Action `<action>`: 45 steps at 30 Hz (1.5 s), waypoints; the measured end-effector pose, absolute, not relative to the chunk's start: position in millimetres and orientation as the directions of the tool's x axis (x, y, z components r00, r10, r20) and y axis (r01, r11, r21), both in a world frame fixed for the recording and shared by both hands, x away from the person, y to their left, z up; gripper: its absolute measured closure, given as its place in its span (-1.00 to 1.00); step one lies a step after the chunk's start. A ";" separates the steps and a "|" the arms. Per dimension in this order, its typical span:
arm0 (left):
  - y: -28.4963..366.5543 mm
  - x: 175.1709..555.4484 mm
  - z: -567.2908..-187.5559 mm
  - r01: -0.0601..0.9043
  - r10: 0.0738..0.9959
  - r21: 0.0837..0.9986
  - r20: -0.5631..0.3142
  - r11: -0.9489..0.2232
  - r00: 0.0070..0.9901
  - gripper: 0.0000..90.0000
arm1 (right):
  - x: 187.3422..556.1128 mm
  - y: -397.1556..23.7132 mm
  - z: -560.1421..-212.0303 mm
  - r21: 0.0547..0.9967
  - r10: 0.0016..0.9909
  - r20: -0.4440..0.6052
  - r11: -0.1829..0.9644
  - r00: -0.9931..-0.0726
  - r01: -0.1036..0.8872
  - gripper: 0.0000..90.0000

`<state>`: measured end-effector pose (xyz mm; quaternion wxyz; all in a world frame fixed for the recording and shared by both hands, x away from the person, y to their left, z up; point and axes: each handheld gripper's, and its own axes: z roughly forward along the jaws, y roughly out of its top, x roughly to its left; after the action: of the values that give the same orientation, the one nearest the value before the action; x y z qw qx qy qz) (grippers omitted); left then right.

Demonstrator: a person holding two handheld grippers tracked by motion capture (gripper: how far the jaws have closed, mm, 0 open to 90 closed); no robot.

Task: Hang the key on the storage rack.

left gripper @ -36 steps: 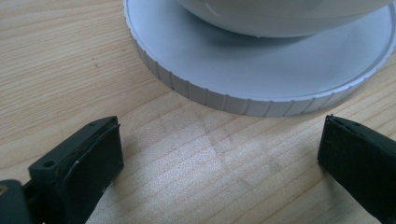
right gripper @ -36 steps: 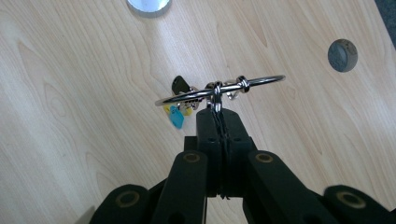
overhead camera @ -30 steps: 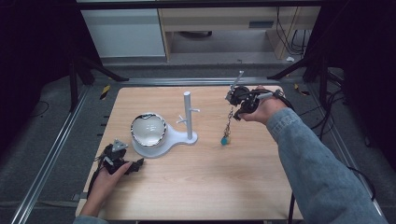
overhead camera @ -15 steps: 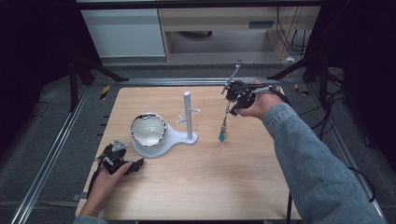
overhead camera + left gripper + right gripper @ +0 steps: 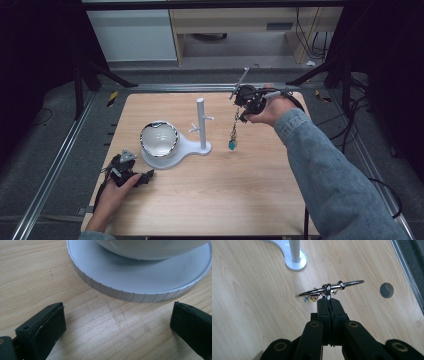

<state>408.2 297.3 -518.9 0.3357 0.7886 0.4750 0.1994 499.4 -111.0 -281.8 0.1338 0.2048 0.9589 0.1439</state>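
Your right hand-held gripper raised over far right of bench, jaws clenched on key ring. Chain with teal charm hangs from ring, dangling just right of white stand post, clear of bench surface. Your left hand-held gripper rests low at near left, jaws released, nothing between them, pointing at ribbed base under bowl, just short of it.

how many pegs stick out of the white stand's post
2. Both pegs sit partway up the post of the white stand: one peg points left toward the bowl, the other peg points right. More may be hidden behind the post.
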 end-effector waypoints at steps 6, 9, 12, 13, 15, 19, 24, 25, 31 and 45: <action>297.3 408.2 -518.9 0.615 0.883 0.719 -0.004 -0.323 0.469 -1.00 | 499.1 -103.3 -278.5 0.323 0.430 -0.193 0.877 -0.882 0.357 0.97; 297.4 408.2 -518.9 0.615 0.883 0.719 -0.004 -0.324 0.469 -1.00 | 500.9 -100.5 -275.1 0.330 0.425 -0.194 0.877 -0.884 0.349 0.97; 297.3 408.2 -518.9 0.615 0.883 0.719 -0.004 -0.323 0.469 -1.00 | 500.8 -98.5 -272.8 0.335 0.419 -0.195 0.878 -0.887 0.342 0.97; 297.3 408.2 -518.9 0.615 0.883 0.719 -0.004 -0.323 0.469 -1.00 | 500.3 -96.9 -271.5 0.333 0.421 -0.191 0.878 -0.887 0.345 0.97; 297.3 408.2 -518.9 0.615 0.883 0.719 -0.004 -0.323 0.469 -1.00 | 499.7 -92.9 -268.6 0.328 0.411 -0.198 0.883 -0.890 0.335 0.97; 297.3 408.2 -518.9 0.615 0.883 0.719 -0.004 -0.323 0.469 -1.00 | 499.1 -87.9 -263.8 0.322 0.405 -0.201 0.887 -0.892 0.330 0.97; 297.3 408.2 -518.9 0.615 0.883 0.719 -0.004 -0.323 0.469 -1.00 | 499.1 -81.2 -256.7 0.328 0.395 -0.207 0.890 -0.895 0.317 0.97; 297.3 408.2 -518.9 0.615 0.883 0.719 -0.004 -0.323 0.469 -1.00 | 499.1 -81.2 -256.7 0.328 0.395 -0.207 0.890 -0.895 0.317 0.97; 297.3 408.2 -518.9 0.615 0.883 0.719 -0.005 -0.323 0.469 -1.00 | 499.9 -75.9 -255.9 0.317 0.379 -0.206 0.898 -0.902 0.305 0.97; 297.4 408.2 -518.9 0.615 0.883 0.719 -0.004 -0.324 0.469 -1.00 | 499.8 -65.0 -252.5 0.309 0.359 -0.198 0.906 -0.912 0.290 0.97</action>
<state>408.2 297.4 -518.9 0.3356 0.7887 0.4749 0.1993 499.8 -65.0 -252.5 0.1261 0.1676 0.9680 0.1379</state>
